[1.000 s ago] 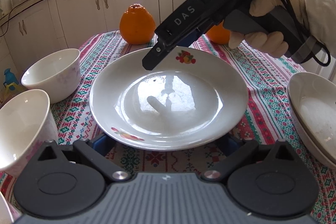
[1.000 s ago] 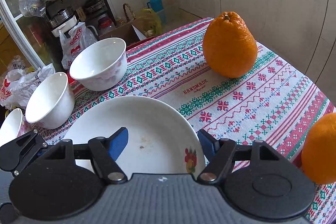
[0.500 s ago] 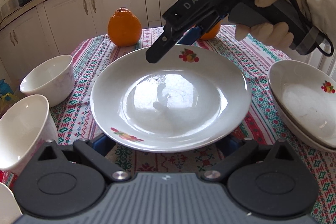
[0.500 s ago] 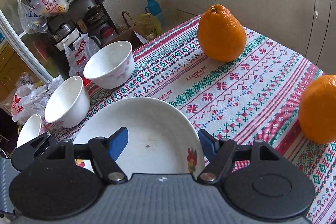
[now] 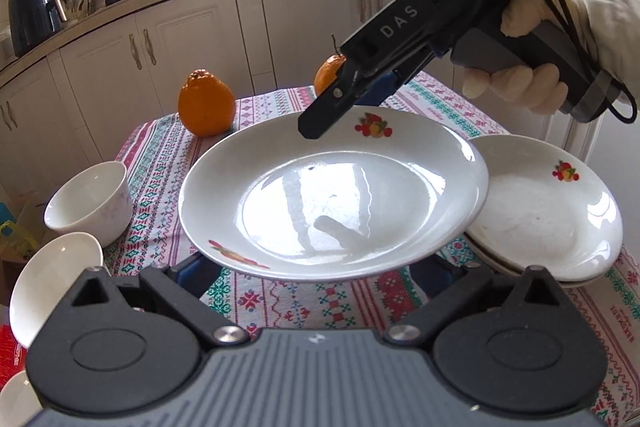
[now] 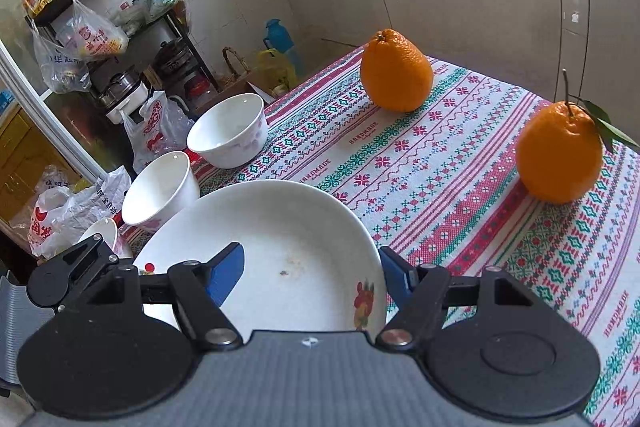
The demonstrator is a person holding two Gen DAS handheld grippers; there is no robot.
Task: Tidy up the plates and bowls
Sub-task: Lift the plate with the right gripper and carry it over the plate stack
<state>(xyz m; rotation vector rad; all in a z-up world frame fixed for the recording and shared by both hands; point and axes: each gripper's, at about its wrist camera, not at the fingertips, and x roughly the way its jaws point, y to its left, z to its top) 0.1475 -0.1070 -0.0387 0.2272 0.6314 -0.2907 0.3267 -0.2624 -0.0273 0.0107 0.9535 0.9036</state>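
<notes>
A white plate with fruit decals (image 5: 332, 203) hangs above the patterned tablecloth (image 5: 160, 163), its right edge over a stack of like plates (image 5: 548, 211). My right gripper (image 6: 310, 273) grips the plate's far rim (image 6: 280, 247), one blue finger (image 6: 226, 273) above it and the other beside the rim. My left gripper (image 5: 316, 277) sits at the plate's near edge, fingers spread wide and mostly hidden under it. Three white bowls (image 6: 228, 135) (image 6: 160, 191) (image 6: 102, 235) stand at the table's left.
Two oranges (image 6: 396, 75) (image 6: 560, 153) sit on the far part of the table. Kitchen cabinets (image 5: 192, 43) run behind it. Bags and a shelf with pots (image 6: 132, 67) stand off the table's left side.
The plate has risen off the cloth and moved right, its edge now over the plate stack. Both grippers moved with it.
</notes>
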